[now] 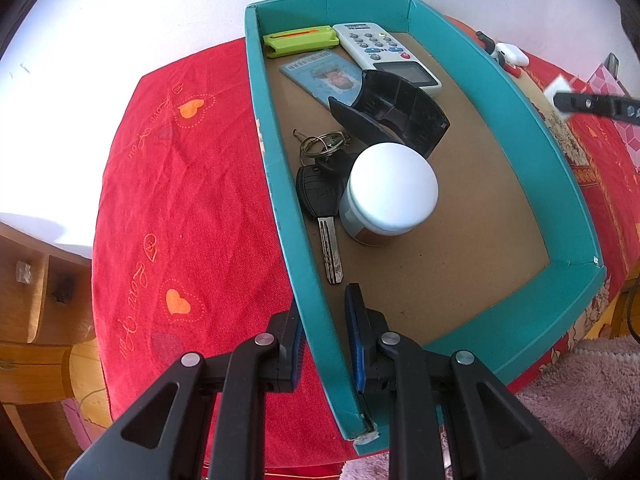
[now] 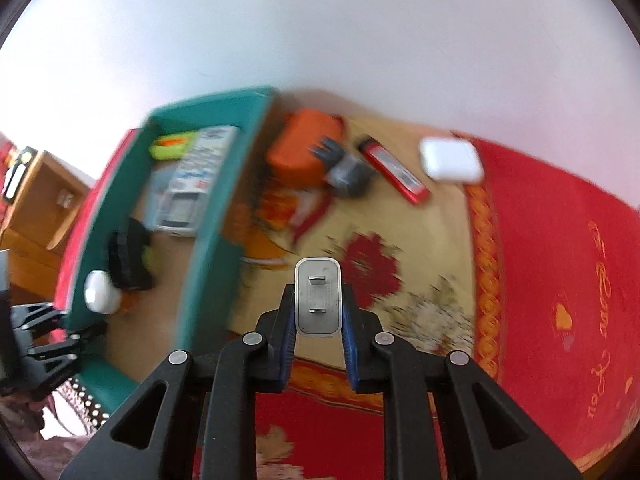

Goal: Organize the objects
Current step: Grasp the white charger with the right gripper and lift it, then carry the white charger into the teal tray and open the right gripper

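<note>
A teal box (image 1: 280, 184) sits on the red cloth and holds a white-lidded jar (image 1: 390, 192), a car key with rings (image 1: 320, 200), a black open case (image 1: 400, 112), a white remote (image 1: 384, 52), a card (image 1: 324, 76) and a green cutter (image 1: 300, 40). My left gripper (image 1: 325, 328) is shut on the box's left wall near its front corner. My right gripper (image 2: 318, 312) is shut on a white wall charger (image 2: 318, 300), prongs facing the camera, held above the patterned cloth right of the box (image 2: 208, 208). The charger also shows in the left wrist view (image 1: 558, 94).
Outside the box on the patterned cloth lie an orange pouch (image 2: 300, 156), a grey trimmer (image 2: 344, 168), a red flat bar (image 2: 394, 170) and a white earbud case (image 2: 452, 158). A wooden cabinet (image 1: 32, 304) stands left of the table. A pink rug (image 1: 580, 392) lies below.
</note>
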Tool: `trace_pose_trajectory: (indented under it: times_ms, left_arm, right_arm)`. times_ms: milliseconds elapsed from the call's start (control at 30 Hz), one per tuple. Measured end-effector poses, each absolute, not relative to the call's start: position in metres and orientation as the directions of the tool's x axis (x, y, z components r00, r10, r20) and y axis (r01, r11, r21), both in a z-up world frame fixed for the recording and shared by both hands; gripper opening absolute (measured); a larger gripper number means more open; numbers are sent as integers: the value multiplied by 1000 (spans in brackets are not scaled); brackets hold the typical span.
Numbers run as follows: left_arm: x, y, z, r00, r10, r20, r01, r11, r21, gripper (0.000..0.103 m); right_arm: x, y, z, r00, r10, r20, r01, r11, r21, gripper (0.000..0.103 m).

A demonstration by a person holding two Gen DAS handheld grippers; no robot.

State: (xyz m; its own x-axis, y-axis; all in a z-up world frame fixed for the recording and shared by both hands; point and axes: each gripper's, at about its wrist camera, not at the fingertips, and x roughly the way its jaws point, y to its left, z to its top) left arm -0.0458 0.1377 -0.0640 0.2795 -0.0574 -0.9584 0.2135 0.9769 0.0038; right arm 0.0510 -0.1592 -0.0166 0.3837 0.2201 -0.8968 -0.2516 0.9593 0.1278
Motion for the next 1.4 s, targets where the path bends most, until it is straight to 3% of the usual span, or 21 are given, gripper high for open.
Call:
trace_pose_trajectory:
  times_ms: [233, 467, 900, 1400]
  left_arm:
    - [-46, 138, -64, 280, -58, -958, 214, 977, 4, 17]
    - [-46, 139, -65, 281, -59, -958, 208, 978, 1, 17]
    - [-46, 141, -65, 282, -64, -957, 209, 978, -4, 17]
    - [-46, 142, -65, 282, -65, -957, 213, 977, -4, 17]
  right_arm:
    - [47, -96, 3, 361, 317, -877, -426, 893, 147, 21]
    - [45, -43, -16, 301, 314, -900, -549, 829, 106, 21]
    - [65, -17, -65, 222, 231, -947, -601, 797, 54, 21]
    - [68, 2, -68, 237, 207, -949, -637, 771, 9, 21]
